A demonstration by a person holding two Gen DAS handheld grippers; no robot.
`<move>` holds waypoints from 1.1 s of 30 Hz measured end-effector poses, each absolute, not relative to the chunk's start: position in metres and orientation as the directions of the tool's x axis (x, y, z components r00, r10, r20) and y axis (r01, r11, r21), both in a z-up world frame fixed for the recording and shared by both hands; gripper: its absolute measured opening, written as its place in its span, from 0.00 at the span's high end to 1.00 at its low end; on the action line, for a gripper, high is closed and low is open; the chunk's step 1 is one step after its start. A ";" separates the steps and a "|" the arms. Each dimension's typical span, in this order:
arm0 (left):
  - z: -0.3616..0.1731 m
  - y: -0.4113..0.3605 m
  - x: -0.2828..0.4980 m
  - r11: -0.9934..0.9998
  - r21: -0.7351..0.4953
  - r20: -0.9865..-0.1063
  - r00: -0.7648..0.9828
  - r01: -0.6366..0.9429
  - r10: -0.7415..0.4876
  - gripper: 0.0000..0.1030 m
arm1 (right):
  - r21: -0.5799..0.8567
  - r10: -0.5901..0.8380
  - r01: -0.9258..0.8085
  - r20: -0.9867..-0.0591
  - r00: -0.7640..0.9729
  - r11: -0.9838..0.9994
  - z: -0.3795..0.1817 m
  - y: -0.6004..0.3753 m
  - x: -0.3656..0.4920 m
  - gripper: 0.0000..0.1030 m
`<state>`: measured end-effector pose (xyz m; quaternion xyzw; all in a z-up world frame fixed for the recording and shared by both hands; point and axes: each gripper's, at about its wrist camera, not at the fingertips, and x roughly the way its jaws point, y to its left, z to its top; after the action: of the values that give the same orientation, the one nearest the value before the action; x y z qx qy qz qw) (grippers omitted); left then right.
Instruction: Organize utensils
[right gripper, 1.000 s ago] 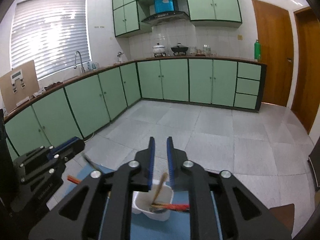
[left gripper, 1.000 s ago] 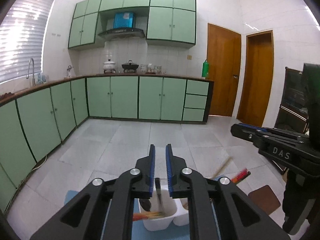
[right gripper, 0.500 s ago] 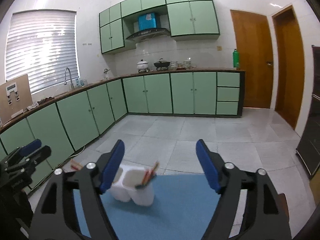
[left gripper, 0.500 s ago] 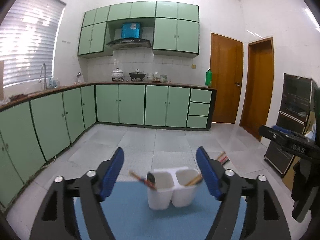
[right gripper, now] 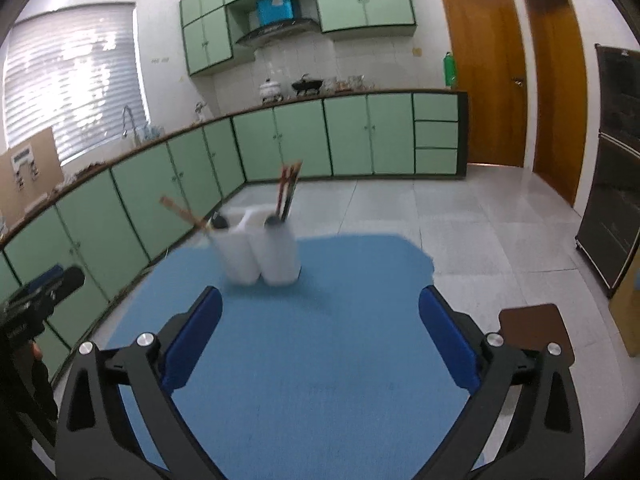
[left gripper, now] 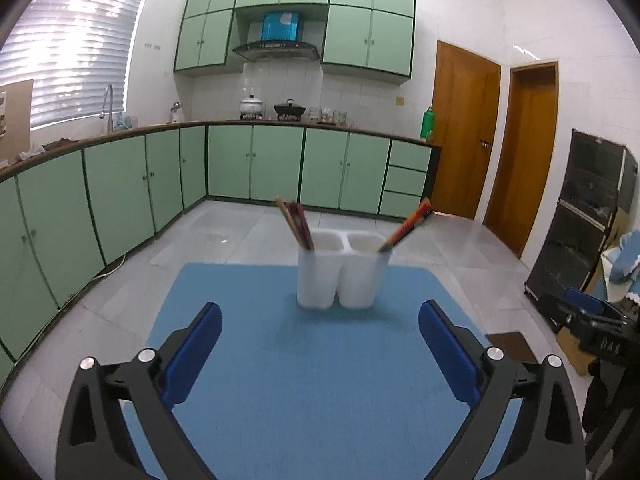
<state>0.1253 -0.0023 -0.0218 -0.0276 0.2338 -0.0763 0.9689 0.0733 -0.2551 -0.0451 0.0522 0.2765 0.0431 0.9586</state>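
Left of the holder (left gripper: 343, 276), green cabinets (left gripper: 120, 196) line the wall; your left gripper (left gripper: 320, 354) is opening wide, nothing between its jaws. The white two-cup holder stands on the blue mat (left gripper: 304, 380), chopsticks (left gripper: 297, 224) leaning in both cups. Bare mat lies all round it. Right of it, your right gripper (right gripper: 320, 344) is opening too, jaws empty; its side reads "DAS".

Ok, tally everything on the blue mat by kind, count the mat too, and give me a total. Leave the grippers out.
Blue mat: 1
White two-compartment holder: 1
Utensil bunches: 2, one leaning out of each compartment; the single pieces are too blurred to count
Total: 4
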 end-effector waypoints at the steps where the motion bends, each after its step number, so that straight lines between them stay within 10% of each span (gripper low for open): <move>1: -0.024 -0.002 0.120 0.988 -0.079 -0.452 0.879 0.131 -0.153 0.06 | 0.118 0.115 -0.062 -0.530 0.840 0.991 -0.047 -0.250 0.069 0.07; 33: 0.019 -0.012 0.035 0.989 -0.030 -0.350 0.925 0.148 -0.149 0.06 | 0.095 0.240 -0.220 -0.412 0.879 0.971 0.021 -0.203 0.000 0.06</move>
<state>0.0349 -0.0123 0.0188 -0.0015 0.1784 -0.0757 0.9810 -0.0001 -0.2027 0.0208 0.0224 0.2151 0.1187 0.9691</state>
